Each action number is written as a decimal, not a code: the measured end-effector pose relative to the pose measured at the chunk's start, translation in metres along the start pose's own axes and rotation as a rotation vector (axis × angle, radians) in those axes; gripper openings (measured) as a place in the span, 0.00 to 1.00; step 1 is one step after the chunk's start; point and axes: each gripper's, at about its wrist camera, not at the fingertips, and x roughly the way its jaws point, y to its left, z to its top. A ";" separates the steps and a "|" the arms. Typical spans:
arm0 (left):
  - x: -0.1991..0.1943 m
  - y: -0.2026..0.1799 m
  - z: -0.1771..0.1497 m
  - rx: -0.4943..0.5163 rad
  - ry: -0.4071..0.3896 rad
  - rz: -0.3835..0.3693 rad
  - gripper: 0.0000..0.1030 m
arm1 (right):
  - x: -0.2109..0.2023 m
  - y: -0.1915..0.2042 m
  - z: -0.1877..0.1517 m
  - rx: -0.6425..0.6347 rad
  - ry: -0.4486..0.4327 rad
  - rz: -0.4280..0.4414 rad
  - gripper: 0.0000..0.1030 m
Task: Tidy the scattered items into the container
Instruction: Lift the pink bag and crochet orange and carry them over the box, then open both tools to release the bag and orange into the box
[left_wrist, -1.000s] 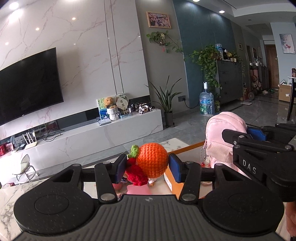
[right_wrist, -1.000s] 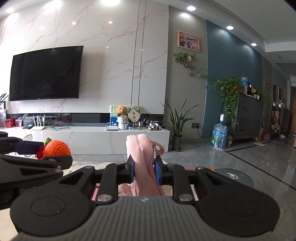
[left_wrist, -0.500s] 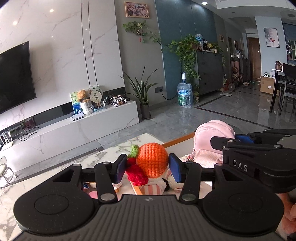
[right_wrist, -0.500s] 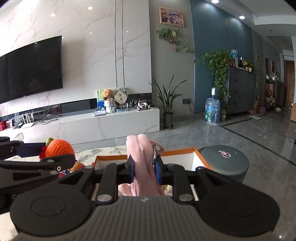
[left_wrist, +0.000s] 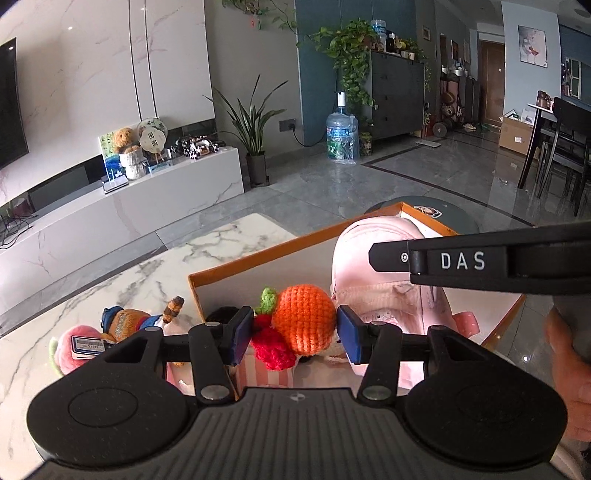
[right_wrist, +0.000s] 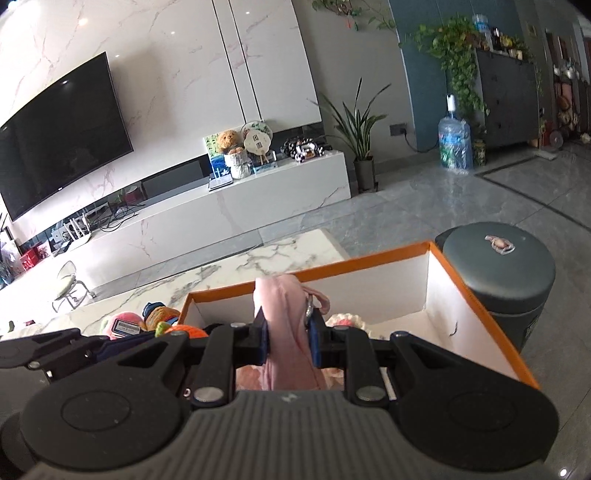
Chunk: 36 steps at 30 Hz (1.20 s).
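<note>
The box (right_wrist: 476, 295), white inside with an orange rim, stands at the far right corner of the marble table (left_wrist: 207, 254), so both grippers can come over it from the near side. The left gripper (left_wrist: 295, 332) is closed on a crocheted orange (left_wrist: 304, 321) with a green leaf and a red piece hanging below it; the pads press its two sides. It hangs just above the box's left wall, probably so that the toy can drop inside and not on the table. The right gripper (right_wrist: 286, 338) is pinched narrow on a pink bag (right_wrist: 284, 314), taken by its upper part so the soft body hangs down into the box. In the left view the bag (left_wrist: 384, 291) fills much of the box's middle. A cream knitted thing (right_wrist: 345, 319) already lies on the box floor beside it. Outside, close to the left wall, a bear toy (left_wrist: 127, 321) and a pink plush (left_wrist: 70, 350) with a label wait on the table, so the task seems partly done.
</note>
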 end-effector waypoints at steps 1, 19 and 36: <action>0.004 0.000 -0.002 0.003 0.012 -0.005 0.56 | 0.005 -0.003 0.000 0.015 0.017 0.013 0.22; 0.051 -0.003 -0.013 0.014 0.169 -0.014 0.56 | 0.065 -0.028 -0.029 0.194 0.232 0.023 0.22; 0.061 -0.016 -0.019 0.080 0.190 0.037 0.60 | 0.069 -0.014 -0.032 0.078 0.203 -0.062 0.37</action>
